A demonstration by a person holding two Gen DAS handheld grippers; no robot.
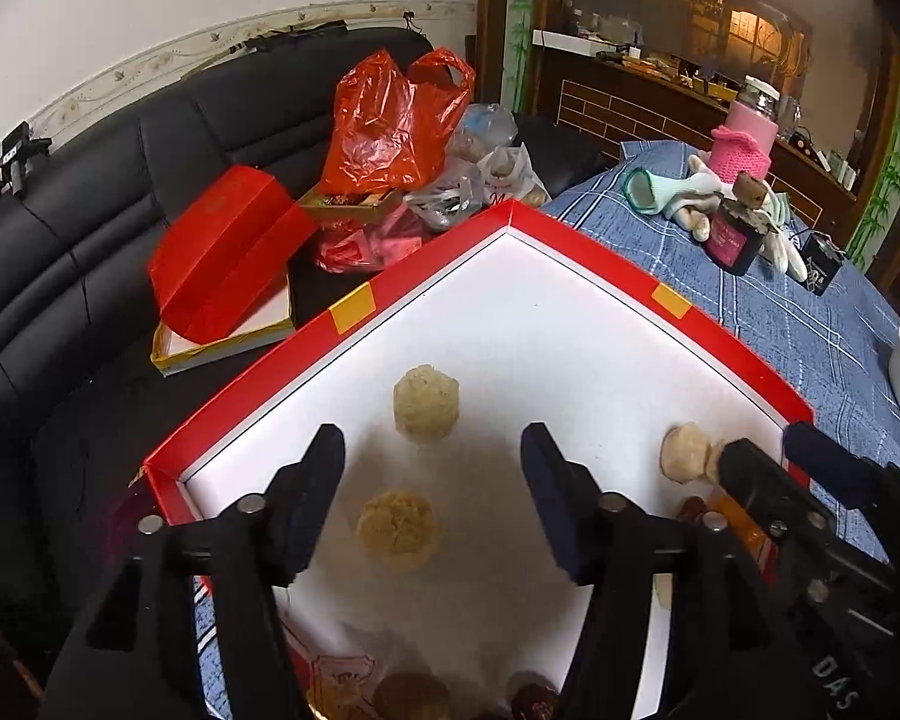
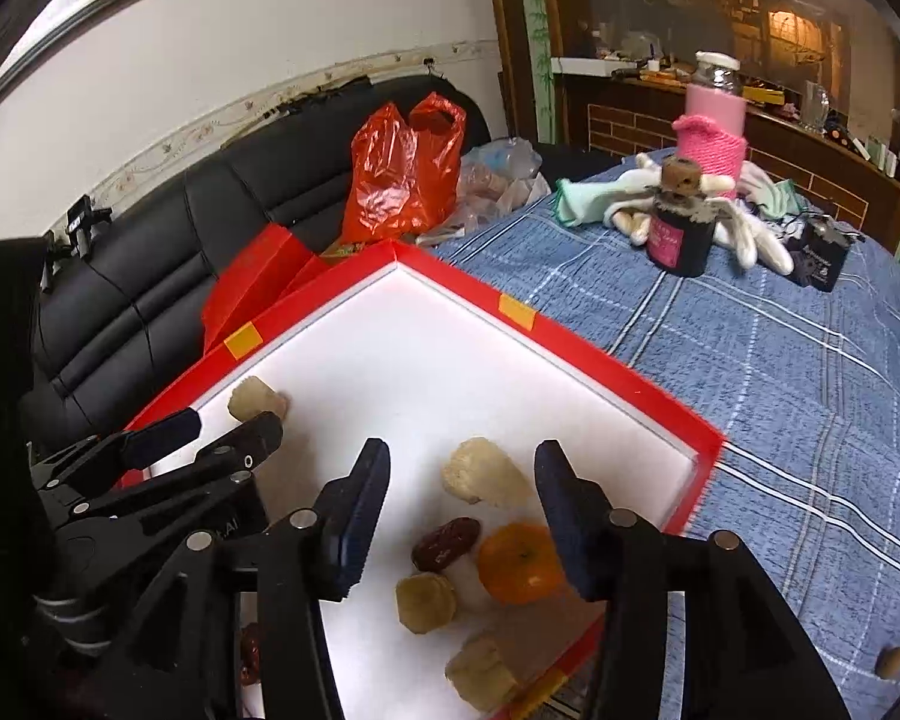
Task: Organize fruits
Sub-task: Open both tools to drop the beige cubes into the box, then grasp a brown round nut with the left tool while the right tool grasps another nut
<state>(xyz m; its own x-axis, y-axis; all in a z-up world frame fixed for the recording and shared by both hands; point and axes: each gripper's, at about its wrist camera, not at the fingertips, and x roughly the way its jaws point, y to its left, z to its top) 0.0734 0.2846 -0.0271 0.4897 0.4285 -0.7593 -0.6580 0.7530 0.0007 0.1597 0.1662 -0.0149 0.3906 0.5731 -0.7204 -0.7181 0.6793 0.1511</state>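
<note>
Small, light fruits lie loose in the red-rimmed white tray (image 2: 570,354) on the blue checked tabletop (image 2: 780,372).
Both the left hand-held gripper (image 1: 432,480) and right hand-held gripper (image 2: 462,492) gape, holding nothing. The orange (image 2: 519,564) looks smooth, round, likely slippery: pinch across its middle; the pale peeled chunk (image 2: 486,471) seems soft, bruisable.

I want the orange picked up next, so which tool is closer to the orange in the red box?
Right. The right tool hangs open just above the orange, which sits by its right finger. The left tool is off at the box's opposite side.
</note>
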